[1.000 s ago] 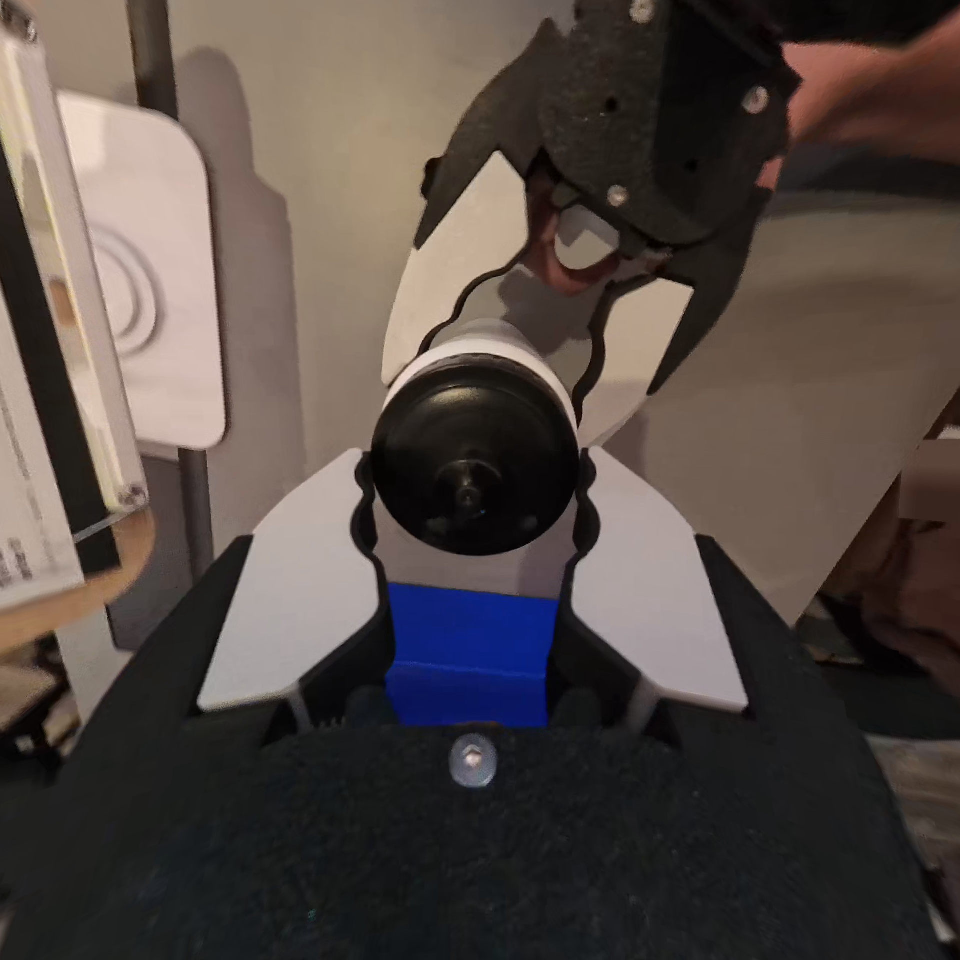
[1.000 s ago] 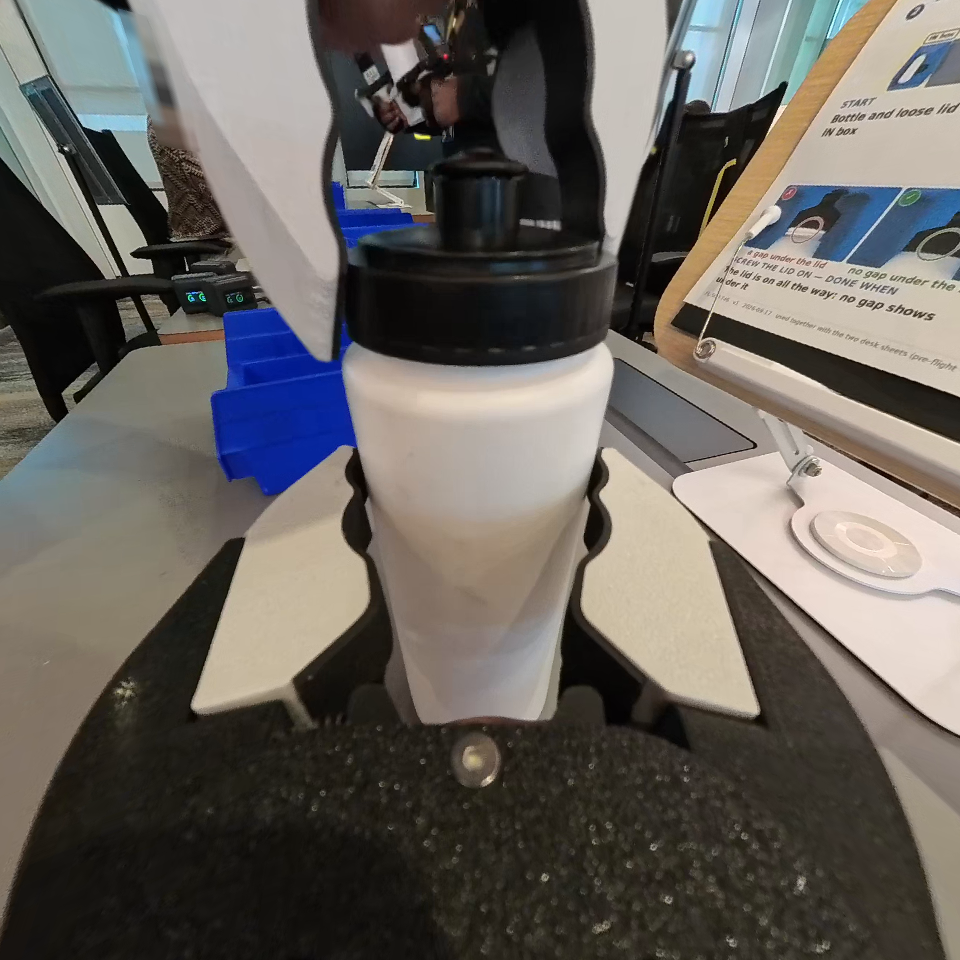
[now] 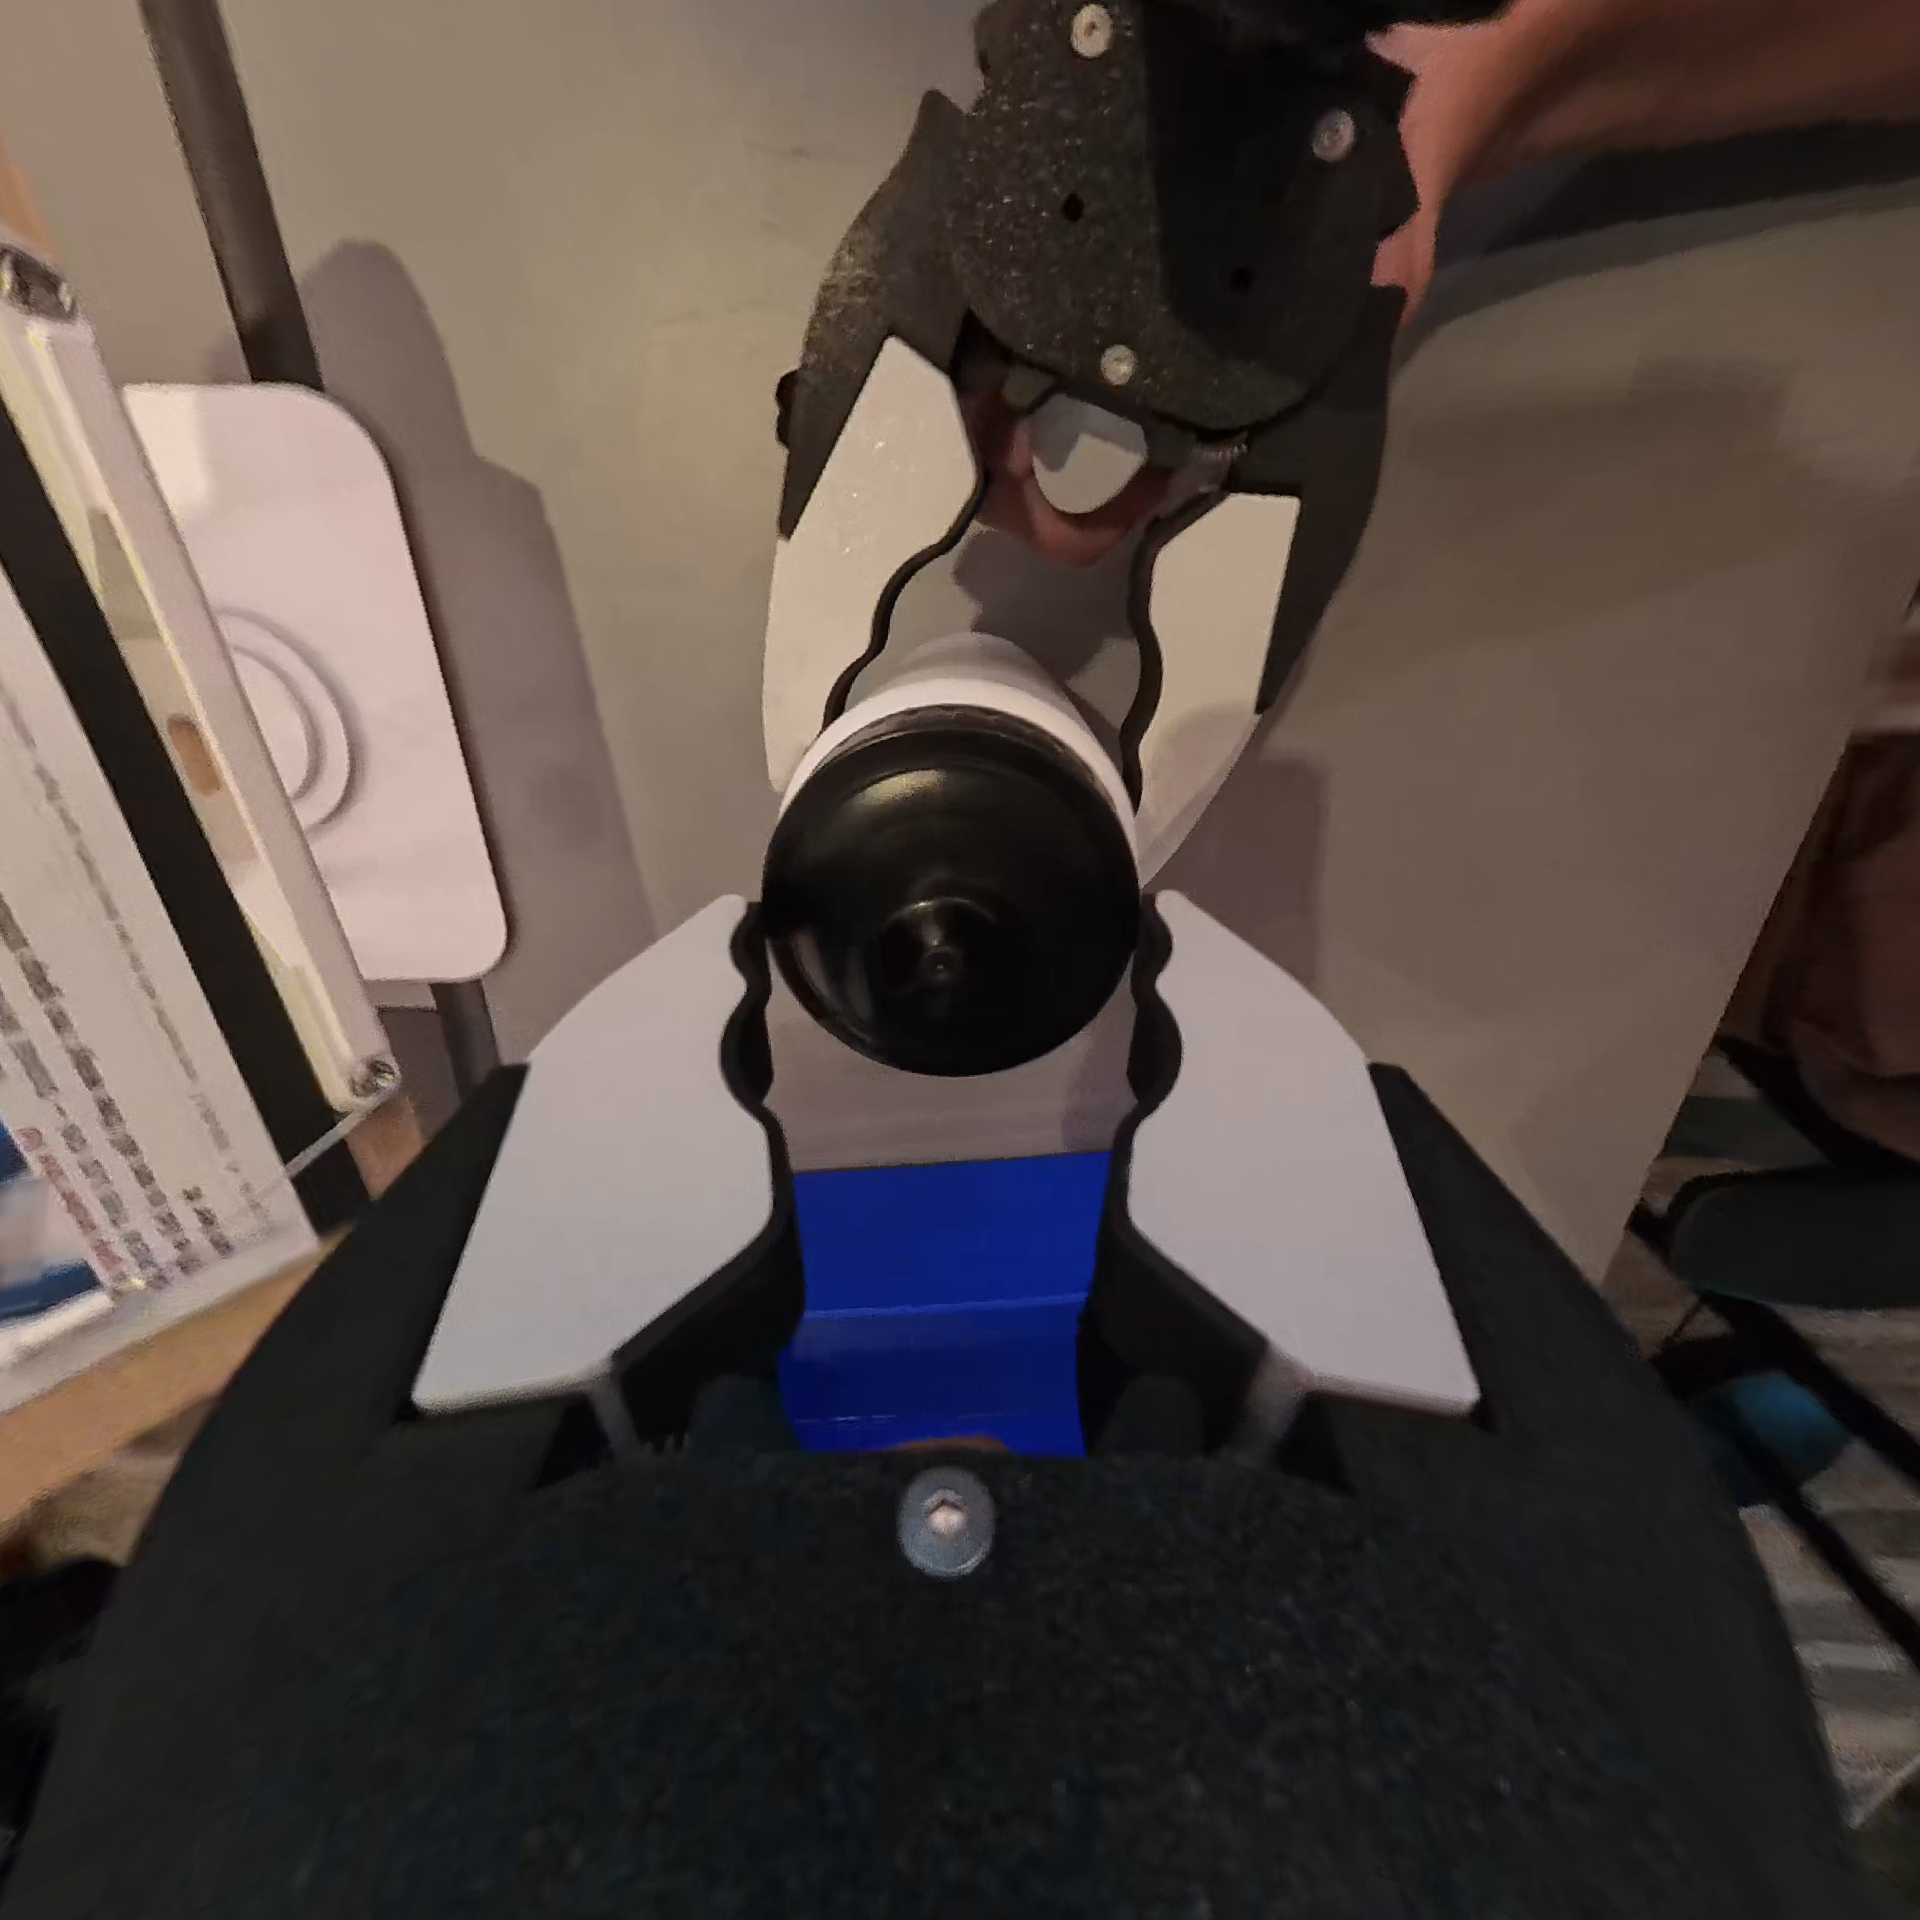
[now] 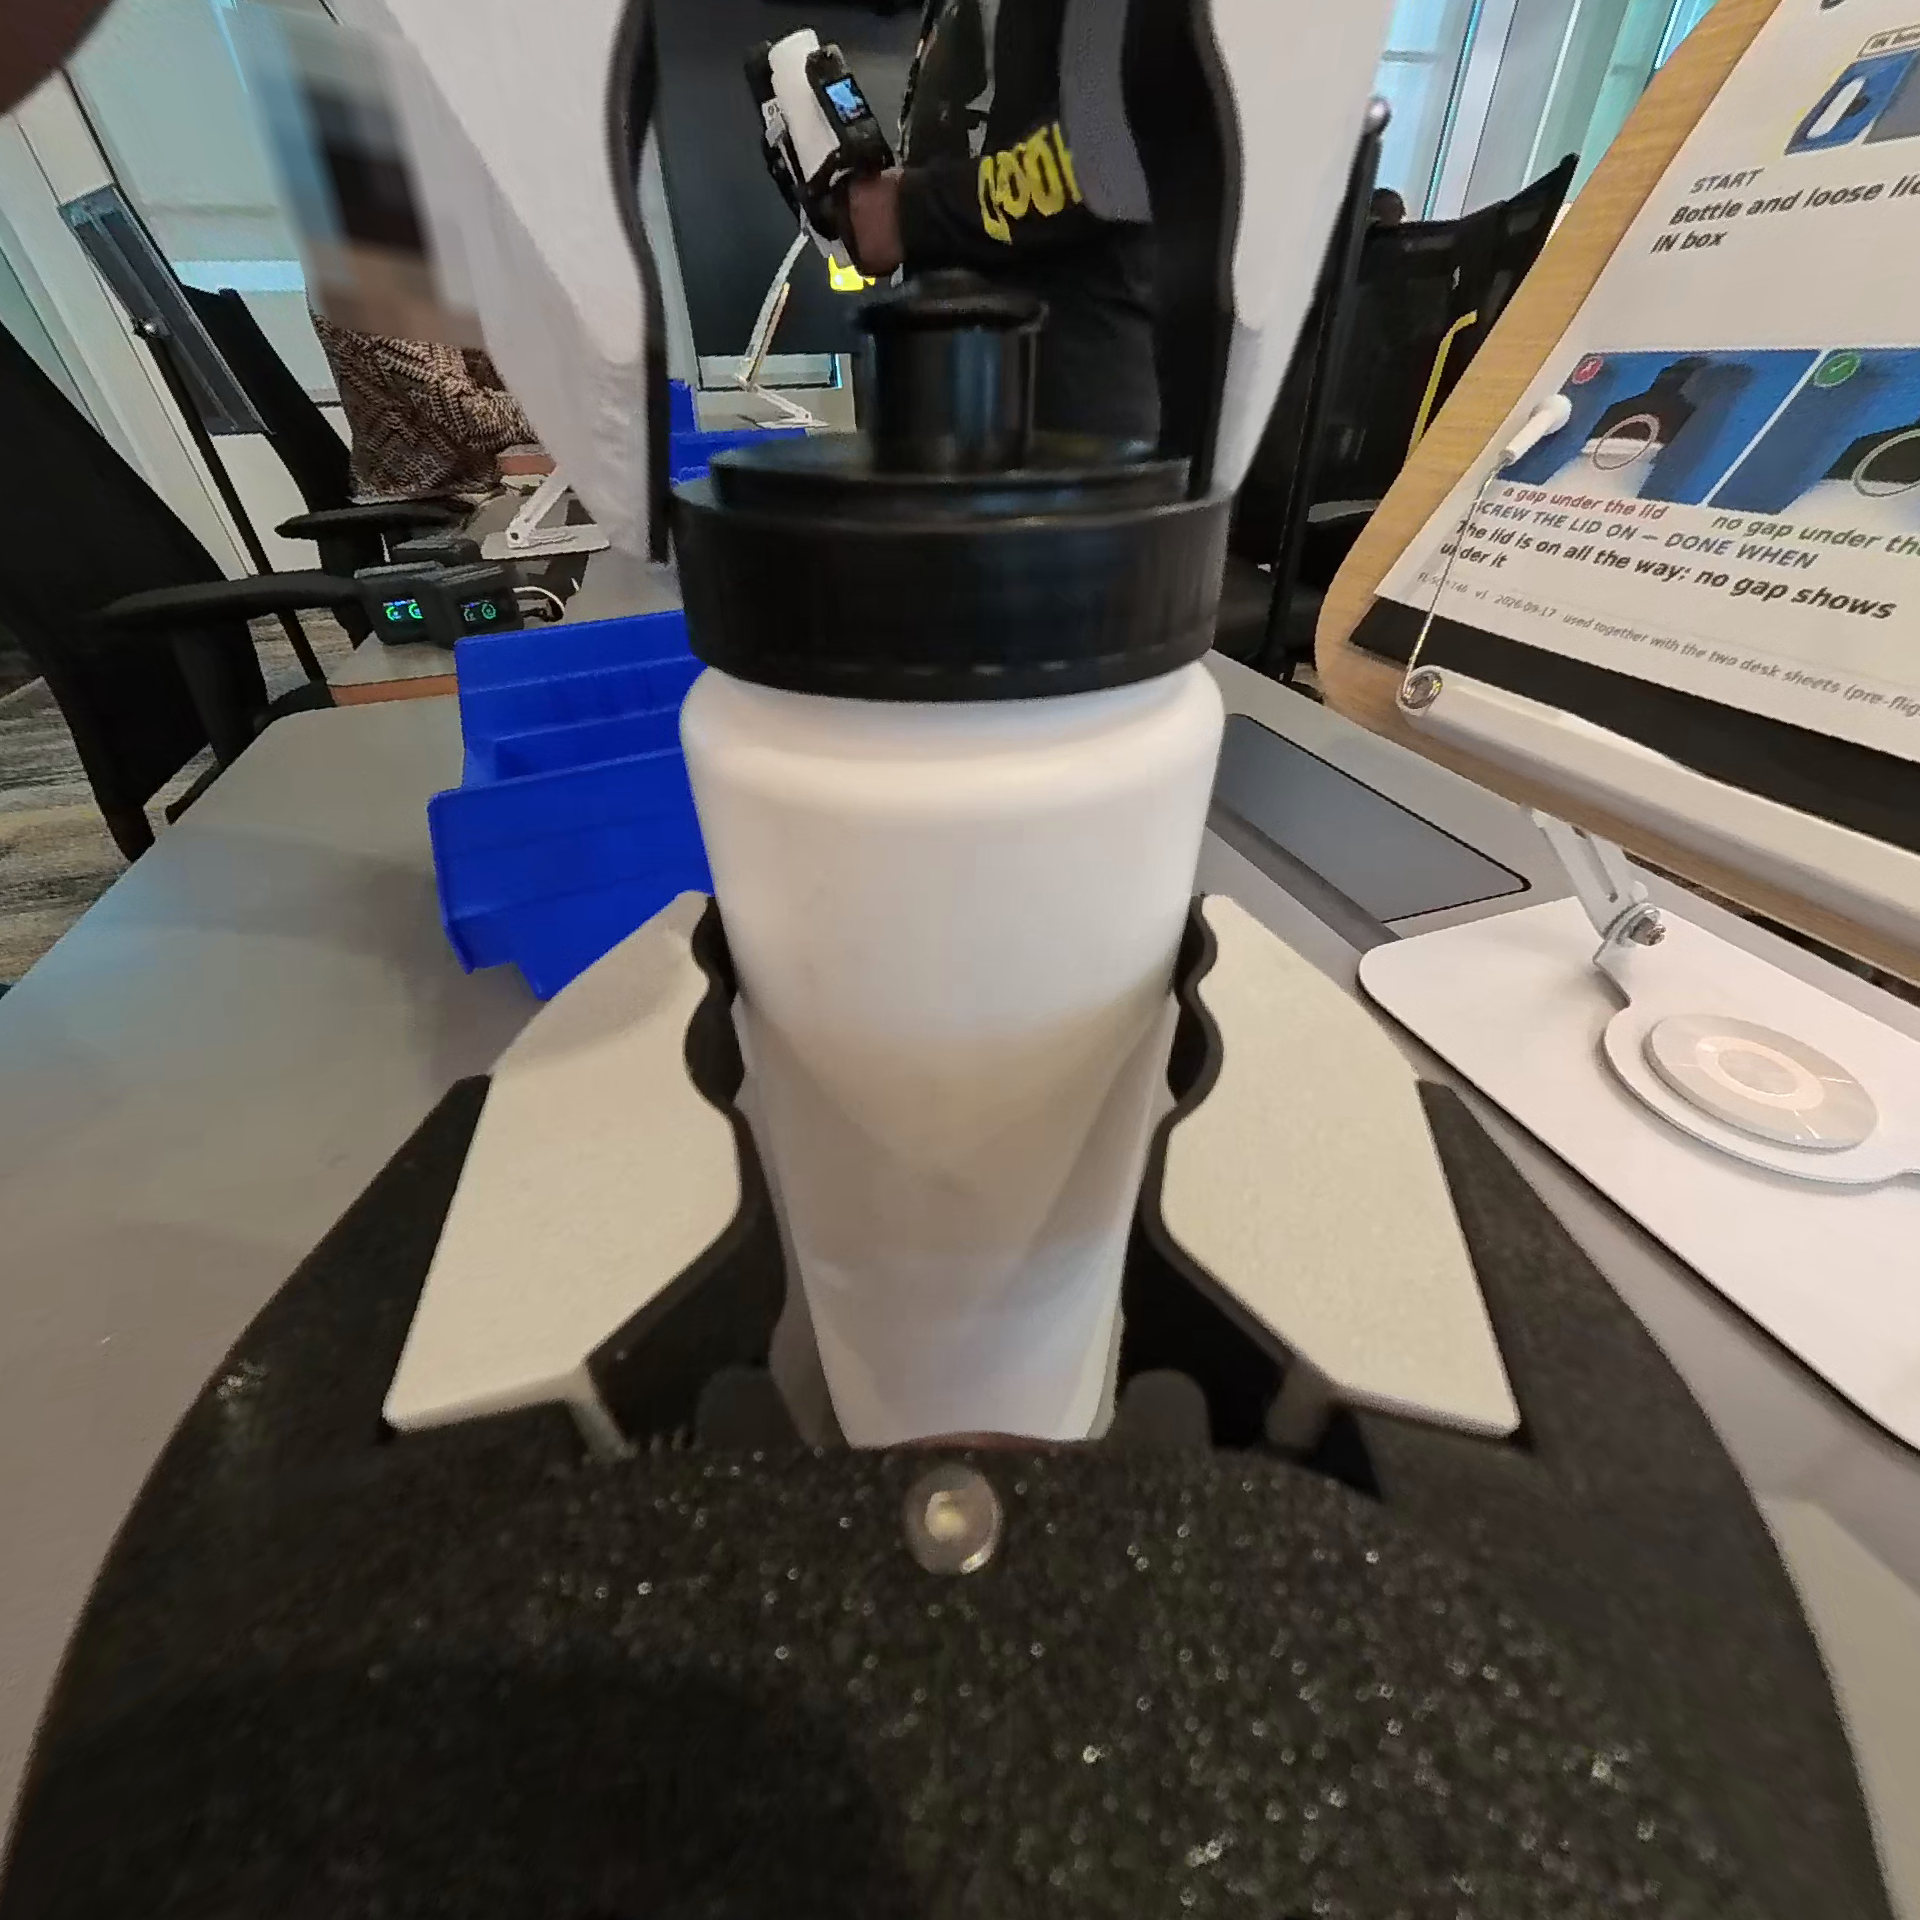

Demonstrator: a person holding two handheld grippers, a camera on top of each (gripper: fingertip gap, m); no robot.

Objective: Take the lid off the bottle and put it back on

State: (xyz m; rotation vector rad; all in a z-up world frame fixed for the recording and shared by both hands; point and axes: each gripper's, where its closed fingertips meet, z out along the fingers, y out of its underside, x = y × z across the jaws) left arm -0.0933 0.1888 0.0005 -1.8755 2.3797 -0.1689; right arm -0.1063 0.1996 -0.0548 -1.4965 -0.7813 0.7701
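A white bottle [image 4: 951,831] with a black lid [image 4: 951,603] stands upright in my right gripper [image 4: 951,935], whose pads press on the bottle's two sides. My left gripper [image 3: 948,925] comes down from above. Its two pads sit against opposite sides of the black lid [image 3: 935,831], which is on the bottle. In the right wrist view the left gripper's fingers [image 4: 657,436] reach down to the lid's rim. The left wrist view shows the bottle body [image 3: 966,675] below the lid, and the right gripper [image 3: 987,727] shut around it.
A blue bin [image 4: 561,790] stands on the grey table [image 4: 208,935] behind and left of the bottle. A wooden board with an instruction sheet [image 4: 1714,416] stands at the right on a white base [image 4: 1714,1195]. Office chairs and a person are beyond the table.
My left gripper has turned slightly about the lid; the right gripper now sits at a slightly different angle in its view. The bottle stays in the right gripper's grasp, lid on.
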